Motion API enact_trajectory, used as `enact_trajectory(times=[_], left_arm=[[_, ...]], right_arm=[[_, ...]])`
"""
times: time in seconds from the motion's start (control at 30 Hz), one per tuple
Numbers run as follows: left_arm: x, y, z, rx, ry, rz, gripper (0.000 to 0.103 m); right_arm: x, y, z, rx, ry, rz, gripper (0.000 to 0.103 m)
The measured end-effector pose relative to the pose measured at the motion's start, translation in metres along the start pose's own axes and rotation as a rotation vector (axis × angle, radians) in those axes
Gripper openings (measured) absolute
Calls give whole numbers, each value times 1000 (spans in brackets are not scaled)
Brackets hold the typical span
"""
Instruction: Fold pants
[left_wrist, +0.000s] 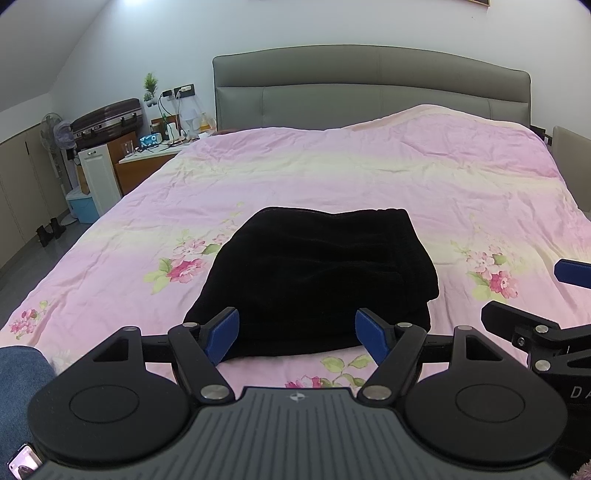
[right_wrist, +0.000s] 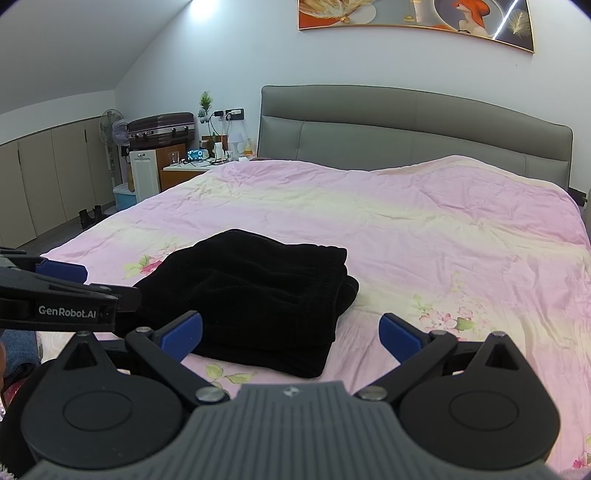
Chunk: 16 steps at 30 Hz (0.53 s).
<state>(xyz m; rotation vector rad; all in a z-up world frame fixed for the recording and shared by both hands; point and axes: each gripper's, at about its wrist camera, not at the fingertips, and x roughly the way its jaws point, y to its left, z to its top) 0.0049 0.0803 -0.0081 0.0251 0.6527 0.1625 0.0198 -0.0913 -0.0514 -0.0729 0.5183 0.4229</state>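
Observation:
Black pants (left_wrist: 317, 280) lie folded into a thick stack on the pink floral bedspread (left_wrist: 332, 173), near the bed's front edge. My left gripper (left_wrist: 297, 338) is open and empty, its blue pads just in front of the stack's near edge. In the right wrist view the folded pants (right_wrist: 255, 295) sit left of centre. My right gripper (right_wrist: 290, 334) is open and empty, held just short of the stack's right corner. The left gripper's body (right_wrist: 55, 299) shows at the left edge of that view, and the right gripper's fingers (left_wrist: 517, 325) show at the right edge of the left wrist view.
A grey padded headboard (left_wrist: 369, 88) stands at the far end of the bed. A cluttered nightstand (left_wrist: 155, 155), a suitcase (left_wrist: 107, 118), a fan (left_wrist: 55, 133) and a blue bin (left_wrist: 83, 208) stand to the left. A picture (right_wrist: 413, 18) hangs above.

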Motion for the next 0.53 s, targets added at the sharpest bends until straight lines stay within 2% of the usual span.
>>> enact_trajectory(times=[0.53], left_arm=[[1,-1,1,-7,10,3,85]], right_arm=[[0,-1,0,0,0,-1,98]])
